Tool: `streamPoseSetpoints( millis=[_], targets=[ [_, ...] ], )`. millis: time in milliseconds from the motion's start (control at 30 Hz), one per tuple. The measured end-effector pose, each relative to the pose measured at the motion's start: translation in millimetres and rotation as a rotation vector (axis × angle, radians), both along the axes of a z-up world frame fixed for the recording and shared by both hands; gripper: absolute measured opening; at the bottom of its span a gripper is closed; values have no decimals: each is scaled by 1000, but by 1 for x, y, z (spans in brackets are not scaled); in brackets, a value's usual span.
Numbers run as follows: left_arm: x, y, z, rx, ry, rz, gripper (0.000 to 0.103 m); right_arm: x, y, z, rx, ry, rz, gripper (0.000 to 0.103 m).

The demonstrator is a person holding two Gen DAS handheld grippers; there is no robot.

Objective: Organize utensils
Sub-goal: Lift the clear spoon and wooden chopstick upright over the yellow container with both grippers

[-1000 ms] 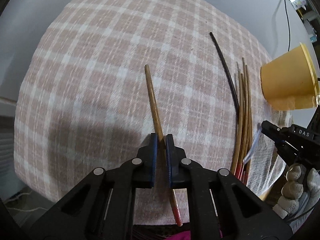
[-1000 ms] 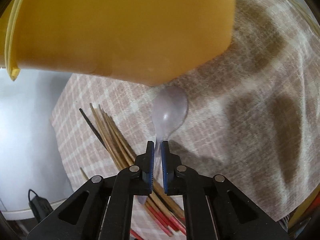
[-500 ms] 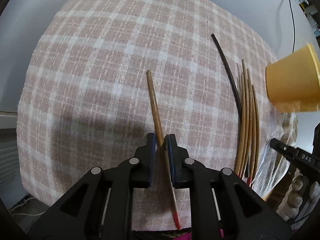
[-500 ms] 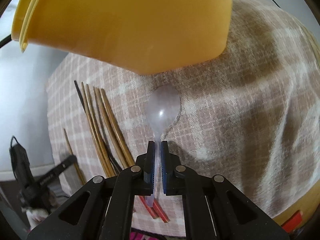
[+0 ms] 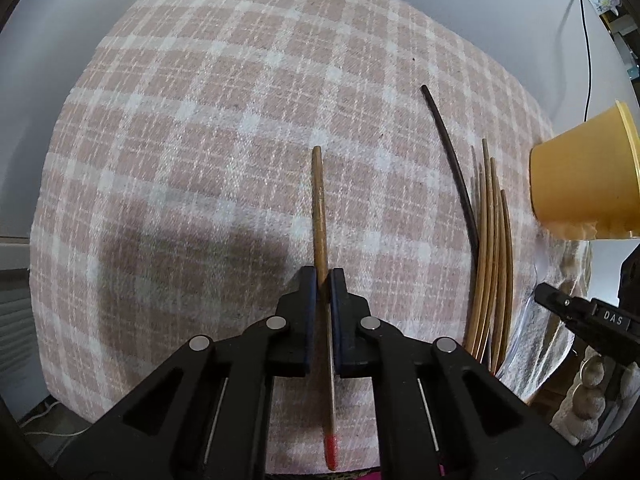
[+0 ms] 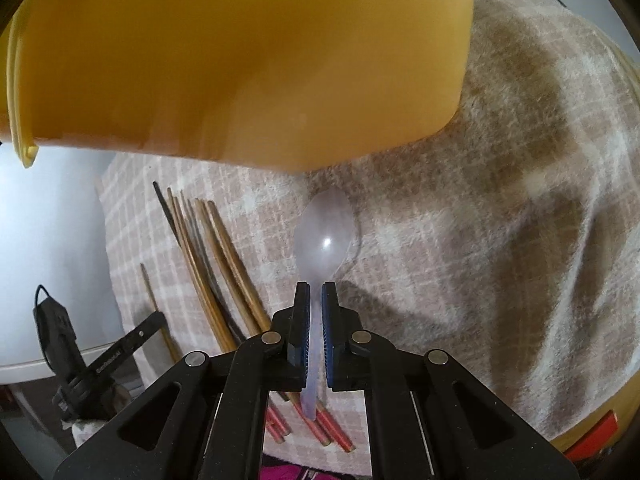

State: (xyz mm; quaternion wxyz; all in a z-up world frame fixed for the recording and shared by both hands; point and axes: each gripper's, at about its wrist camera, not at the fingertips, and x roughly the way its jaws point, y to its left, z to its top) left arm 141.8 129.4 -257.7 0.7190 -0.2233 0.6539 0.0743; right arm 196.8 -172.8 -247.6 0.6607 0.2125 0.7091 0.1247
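Observation:
My left gripper [image 5: 322, 276] is shut on a brown wooden chopstick [image 5: 319, 208] with a red end, held over the checked cloth. My right gripper [image 6: 315, 290] is shut on the handle of a clear plastic spoon [image 6: 325, 236], its bowl just below the yellow cup [image 6: 240, 56] that fills the top of the right wrist view. The cup also shows at the right edge of the left wrist view [image 5: 580, 184]. A bundle of brown chopsticks [image 5: 494, 248] and one black chopstick [image 5: 448, 152] lie on the cloth left of the cup; the bundle also shows in the right wrist view [image 6: 216, 272].
A pink and white checked cloth [image 5: 200, 140] covers the table. The right gripper's body [image 5: 580, 312] shows at the lower right of the left wrist view. The left gripper [image 6: 116, 356] shows at the lower left of the right wrist view. A white wall and cable [image 5: 586, 40] lie behind.
My left gripper has turned the chopstick more upright in view and lifted slightly. My right gripper has moved with the spoon, staying under the cup.

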Motion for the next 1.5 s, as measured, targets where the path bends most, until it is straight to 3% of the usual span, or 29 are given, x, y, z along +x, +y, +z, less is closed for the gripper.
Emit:
streamPoseSetpoints(
  millis=[233, 500, 1033, 1233, 1500],
  targets=[
    [-3, -10, -9, -2, -19, -2, 4, -5, 7, -5, -28, -8, 12, 5],
    [-10, 3, 3, -51, -65, 28, 4, -14, 12, 15, -3, -70, 54, 4],
    [-34, -4, 105, -35, -242, -32, 4, -34, -18, 74, 29, -231, 102, 4],
    [-30, -20, 136, -69, -313, -56, 4, -40, -25, 102, 20, -333, 109, 4],
    [-11, -44, 186, -51, -431, -136, 4, -39, -32, 140, 3, -463, 110, 4]
  ],
)
